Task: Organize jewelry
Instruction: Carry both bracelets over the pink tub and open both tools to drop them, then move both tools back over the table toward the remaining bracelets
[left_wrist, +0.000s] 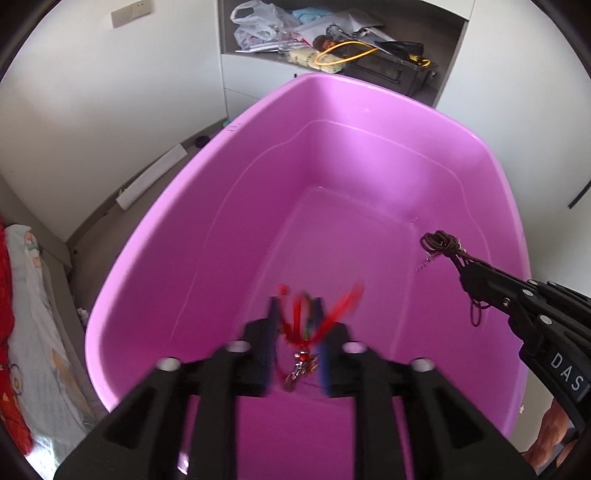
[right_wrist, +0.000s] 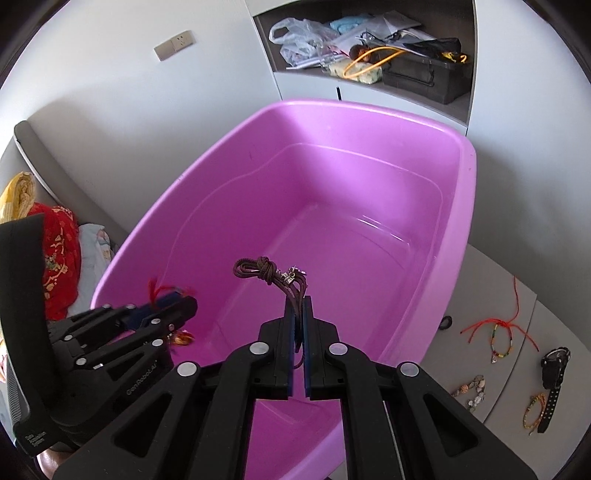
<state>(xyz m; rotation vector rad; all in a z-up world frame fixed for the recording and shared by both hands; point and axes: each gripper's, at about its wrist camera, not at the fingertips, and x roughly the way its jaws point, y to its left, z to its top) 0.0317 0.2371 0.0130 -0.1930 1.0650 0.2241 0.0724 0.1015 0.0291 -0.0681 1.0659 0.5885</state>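
A large pink plastic tub (left_wrist: 229, 206) (right_wrist: 458, 206) fills both views. My left gripper (left_wrist: 297, 306) (right_wrist: 173, 299) is over the tub's near end with its jaws apart; a red cord bracelet (left_wrist: 299, 332) with a small metal charm hangs blurred between them. I cannot tell whether the fingers still grip it. My right gripper (right_wrist: 298, 301) (left_wrist: 463, 266) is shut on a brown cord necklace (right_wrist: 266, 271) (left_wrist: 441, 243) and holds it above the inside of the tub.
On the grey surface right of the tub lie a red string bracelet (right_wrist: 498, 328), a black watch (right_wrist: 552, 376), a shell bracelet (right_wrist: 474, 393) and a woven bracelet (right_wrist: 533, 410). A cluttered shelf (right_wrist: 369, 48) is behind the tub. Bedding (left_wrist: 22, 332) lies left.
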